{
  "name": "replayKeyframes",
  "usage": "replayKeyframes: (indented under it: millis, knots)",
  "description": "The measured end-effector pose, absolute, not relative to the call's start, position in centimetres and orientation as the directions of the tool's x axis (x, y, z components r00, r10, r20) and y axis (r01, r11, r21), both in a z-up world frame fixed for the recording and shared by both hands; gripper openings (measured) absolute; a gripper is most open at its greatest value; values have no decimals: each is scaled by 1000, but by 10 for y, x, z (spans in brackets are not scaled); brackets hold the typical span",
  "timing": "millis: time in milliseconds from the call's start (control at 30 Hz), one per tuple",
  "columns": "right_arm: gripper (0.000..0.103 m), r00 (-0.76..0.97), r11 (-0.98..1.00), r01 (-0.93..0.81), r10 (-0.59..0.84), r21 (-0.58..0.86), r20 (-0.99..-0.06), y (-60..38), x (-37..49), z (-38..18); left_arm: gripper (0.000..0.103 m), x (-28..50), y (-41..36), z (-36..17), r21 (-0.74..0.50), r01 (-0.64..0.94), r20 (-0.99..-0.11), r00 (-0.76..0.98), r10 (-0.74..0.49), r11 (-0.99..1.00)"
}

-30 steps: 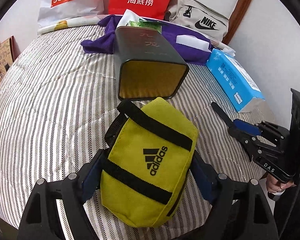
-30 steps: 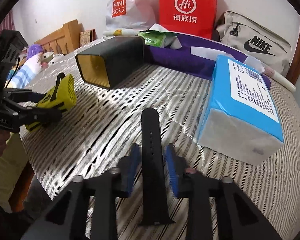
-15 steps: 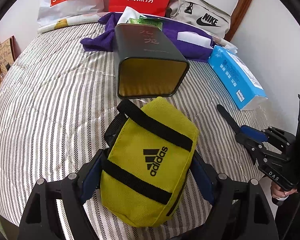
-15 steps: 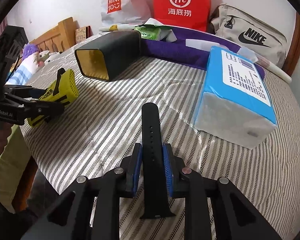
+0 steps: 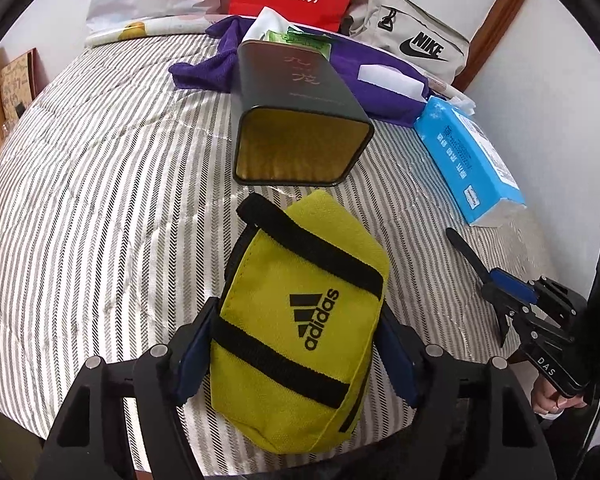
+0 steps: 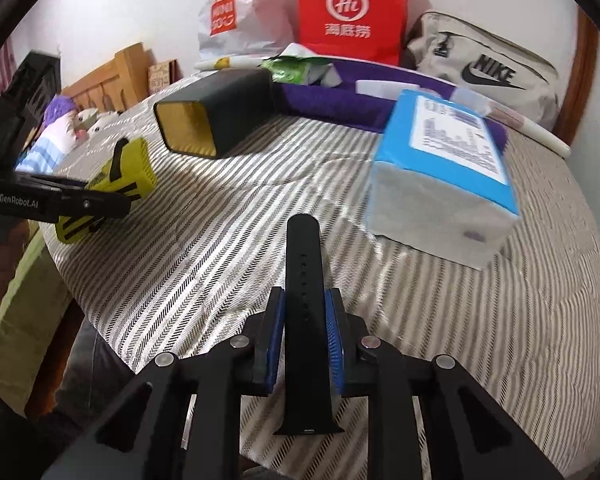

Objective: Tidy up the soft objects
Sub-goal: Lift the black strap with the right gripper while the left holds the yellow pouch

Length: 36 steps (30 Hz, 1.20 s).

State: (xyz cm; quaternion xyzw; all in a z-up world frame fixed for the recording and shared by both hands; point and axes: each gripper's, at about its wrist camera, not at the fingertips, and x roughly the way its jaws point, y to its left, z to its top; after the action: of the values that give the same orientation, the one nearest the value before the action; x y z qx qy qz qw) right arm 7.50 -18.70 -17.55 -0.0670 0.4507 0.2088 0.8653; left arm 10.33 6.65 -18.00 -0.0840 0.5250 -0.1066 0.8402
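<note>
Yellow pouch [image 5: 300, 312] between left gripper [image 5: 296, 356] pads

My left claw [image 5: 296, 354] angles down, jaws closing around the pouch [image 5: 300, 320]. My right claw [image 6: 305, 336] angles down, clamped on a strap [image 6: 304, 280].

We are gripping a black watch strap [image 6: 305, 280] between the blue pads [image 6: 275, 336] of the right gripper [image 6: 305, 340], its holed end reaching forward over the striped bedspread [image 6: 204, 264]. Ahead on the right, a blue tissue pack [image 6: 444, 168] is lying near the strap's tip. Farther back, a dark tin [image 6: 220, 114] is lying on its side, showing its gold inside. At the left edge, our left gripper [image 6: 100, 200] is closing around a yellow pouch [image 6: 120, 184].
</note>
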Motion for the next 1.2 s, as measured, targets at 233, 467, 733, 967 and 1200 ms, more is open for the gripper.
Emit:
replayKeyframes:
  millis: [233,467,733,967,1200]
  knots:
    - [20,540,905,-419,317,78,-780,-195,68,-157,71,97,59,-162,-242,105,-858,442,-263,965]
    - [20,542,898,-425,350,111,-764,-199,65,-142,71,90,62,-140,-238,113,-845,465,-263,965]
    - [20,566,898,-423,365,120,-739,-205,73,-122,71,101,66,-117,-244,105,-836,481,-264,964]
    - [20,590,907,-400,363,130,-721,-211,91,-101,72,122,67,-96,-245,94,-824,505,-258,965]
    - [20,599,915,-381,353,131,-719,-217,123,-90,72,156,63,-80,-230,94,-814,527,-244,969]
